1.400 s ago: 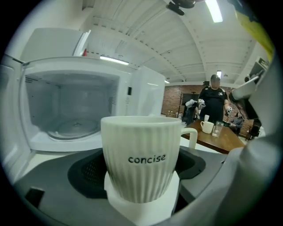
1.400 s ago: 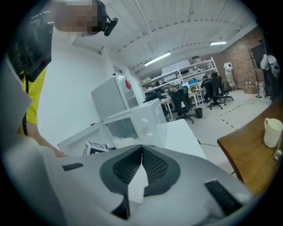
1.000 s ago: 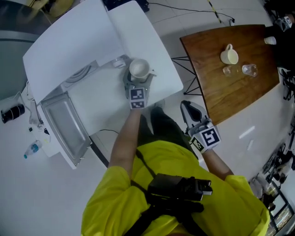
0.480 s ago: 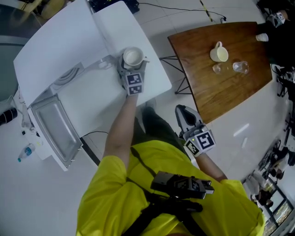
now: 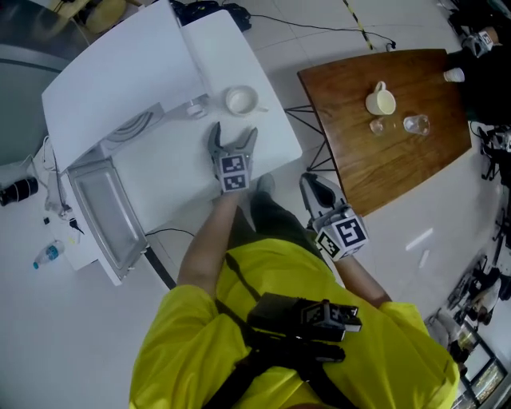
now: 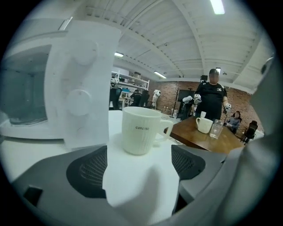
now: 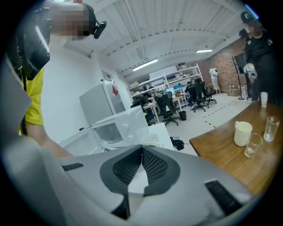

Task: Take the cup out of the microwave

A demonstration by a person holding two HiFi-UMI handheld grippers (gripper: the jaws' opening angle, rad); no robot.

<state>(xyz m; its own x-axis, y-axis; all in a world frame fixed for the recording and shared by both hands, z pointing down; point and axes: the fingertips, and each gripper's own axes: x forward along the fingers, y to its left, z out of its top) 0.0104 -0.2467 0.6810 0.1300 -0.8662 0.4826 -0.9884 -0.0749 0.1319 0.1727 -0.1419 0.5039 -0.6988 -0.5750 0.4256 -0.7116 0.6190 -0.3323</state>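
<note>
**White cup stands outside the microwave**

The boxy white microwave (image 5: 105, 209) has its door open. The left gripper (image 5: 234, 137) has its grey jaws spread wide and empty. Just beyond them, the ribbed white ceramic cup (image 5: 239, 100) stands upright on the smooth white table (image 5: 275, 137). The right gripper (image 5: 313, 185) has its jaws pressed together.

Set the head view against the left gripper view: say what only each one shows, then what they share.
Only the head view: the right gripper with its jaws shut, the person's yellow top, and a bottle on the floor.

Only the left gripper view: the ceiling lights and small lettering on the white cup.

Both: the white cup upright on the white table beside the microwave, just ahead of the left gripper, whose jaws are open and empty; also the cream mug on the wooden table.
</note>
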